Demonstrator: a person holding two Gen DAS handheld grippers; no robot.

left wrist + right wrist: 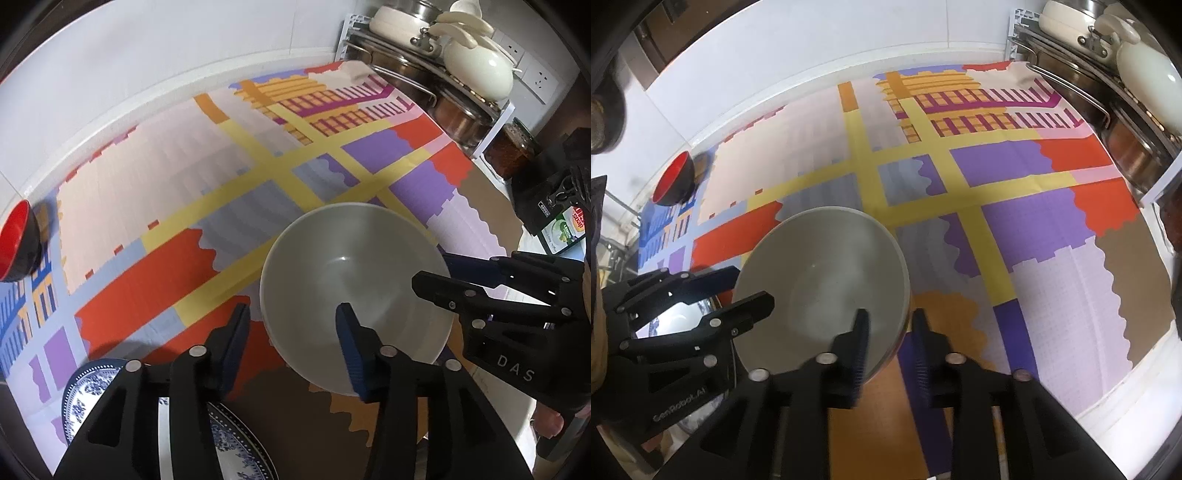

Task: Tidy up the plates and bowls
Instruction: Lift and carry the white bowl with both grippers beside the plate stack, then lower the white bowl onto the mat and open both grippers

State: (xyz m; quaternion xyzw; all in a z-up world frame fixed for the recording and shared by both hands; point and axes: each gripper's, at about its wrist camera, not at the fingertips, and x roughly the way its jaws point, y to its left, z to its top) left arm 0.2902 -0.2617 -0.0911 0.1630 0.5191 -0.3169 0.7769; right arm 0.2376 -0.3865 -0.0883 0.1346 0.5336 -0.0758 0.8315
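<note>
Here you stand over a bright patterned cloth (155, 173), both grippers angled down at one grey bowl (354, 280) that sits upright on it, near your edge of the table. Your left gripper (295, 343) straddles the bowl's left rim, one finger outside the wall, the other inside over the hollow; the jaws are spread and no pad presses the rim. Your right gripper (890, 332) does the same on the opposite rim, its jaws parted more narrowly, with the wall between them and a sliver of gap showing. The bowl looks set down rather than held, so the two-sided hold reads as a carry just ended: a wide, smooth bowl is steadier taken at both rims than at one. A blue-and-white plate (85, 391) lies at the near left, partly under the left gripper, and a red-and-black bowl (18, 240) leans tilted at the far left against the white wall. A rack (476, 107) of pots fills the far right corner. Sorting seems partway: three pieces are well apart, none stacked. Lifting clear straight up should spare the rim a knock; the inner fingers are closest to it.
</note>
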